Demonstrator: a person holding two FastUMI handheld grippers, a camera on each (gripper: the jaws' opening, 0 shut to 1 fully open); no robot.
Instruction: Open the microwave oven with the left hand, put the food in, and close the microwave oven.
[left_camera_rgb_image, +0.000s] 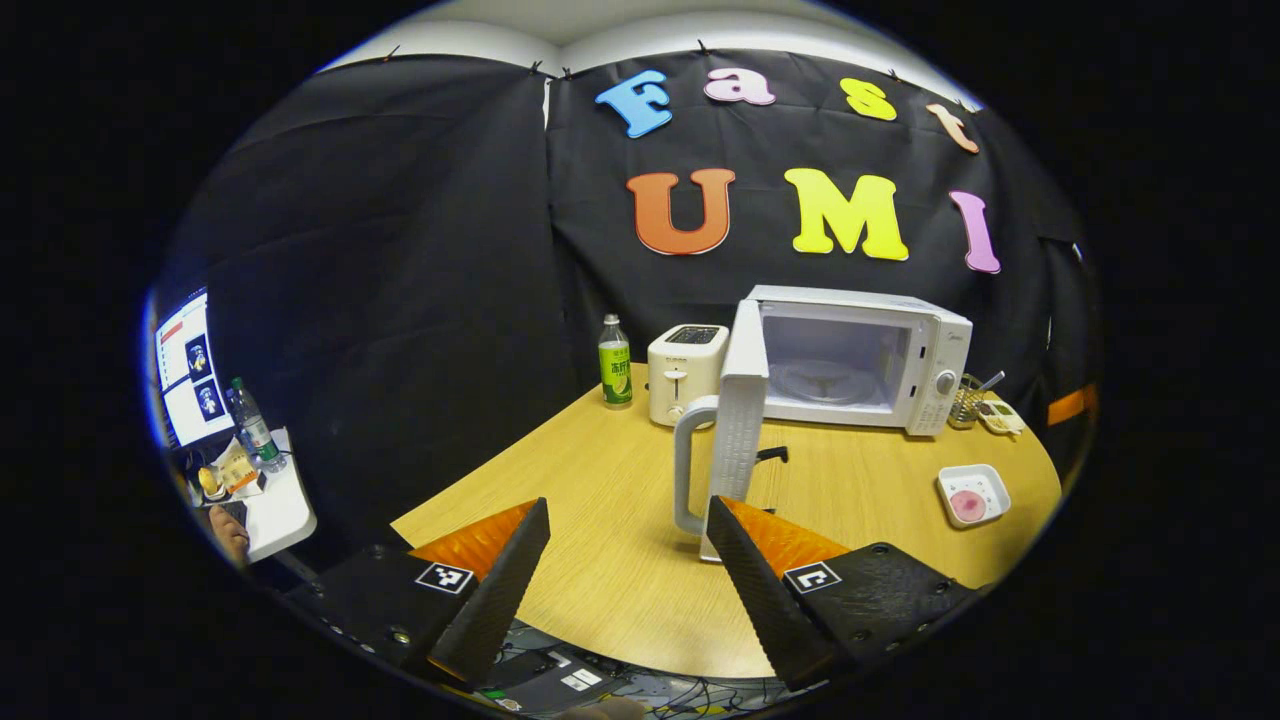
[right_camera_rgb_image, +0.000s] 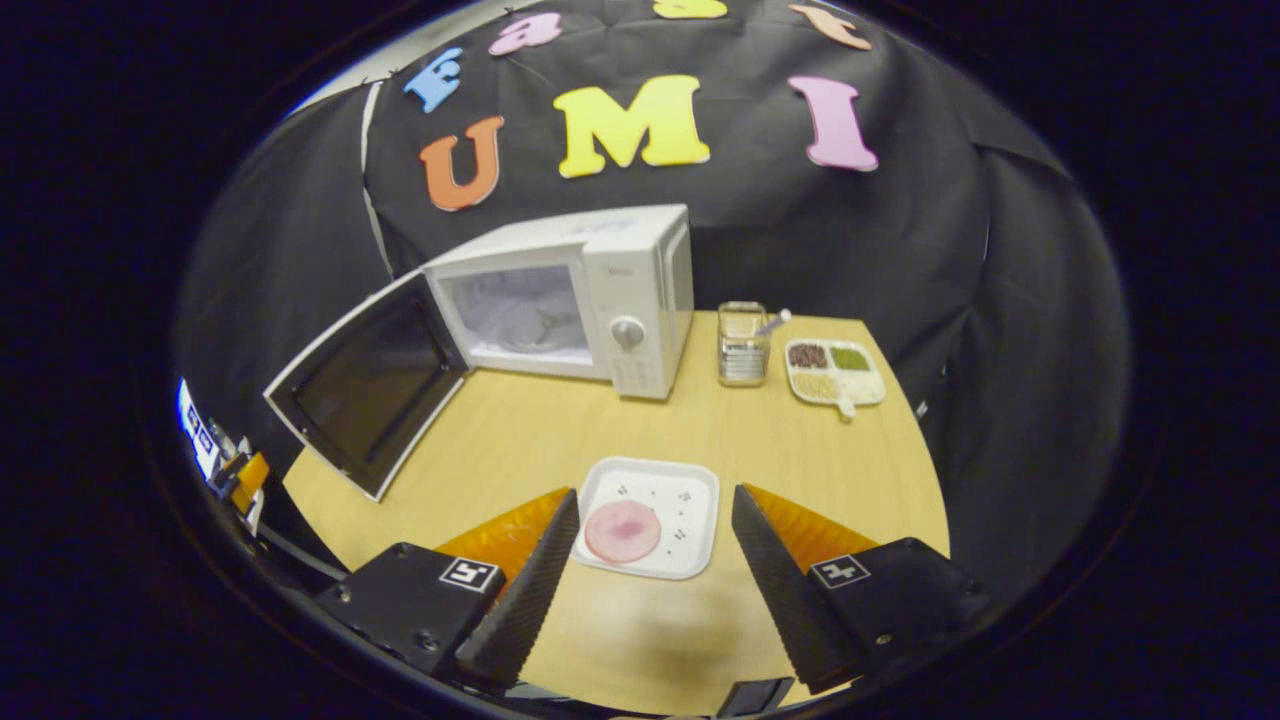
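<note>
Microwave (right_camera_rgb_image: 590, 295) door (right_camera_rgb_image: 365, 395) swung open. Right hand-held gripper (right_camera_rgb_image: 650, 535) fingers apart around food tray (right_camera_rgb_image: 690, 500) on surface (right_camera_rgb_image: 520, 440). Left hand-held gripper (left_camera_rgb_image: 630, 540) apart, empty.

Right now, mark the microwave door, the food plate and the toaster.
microwave door (right_camera_rgb_image: 372, 385): right gripper view, on its dark window.
food plate (right_camera_rgb_image: 690, 505): right gripper view, on its bare white corner.
toaster (left_camera_rgb_image: 686, 385): left gripper view, on its front face.

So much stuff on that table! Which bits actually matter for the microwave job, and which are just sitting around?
Part of the job:
microwave, its door already swung open
white plate with the pink slice of food, between the open right gripper fingers
left gripper, open

Just lying about:
toaster
green bottle
wire basket
sectioned snack tray
</note>
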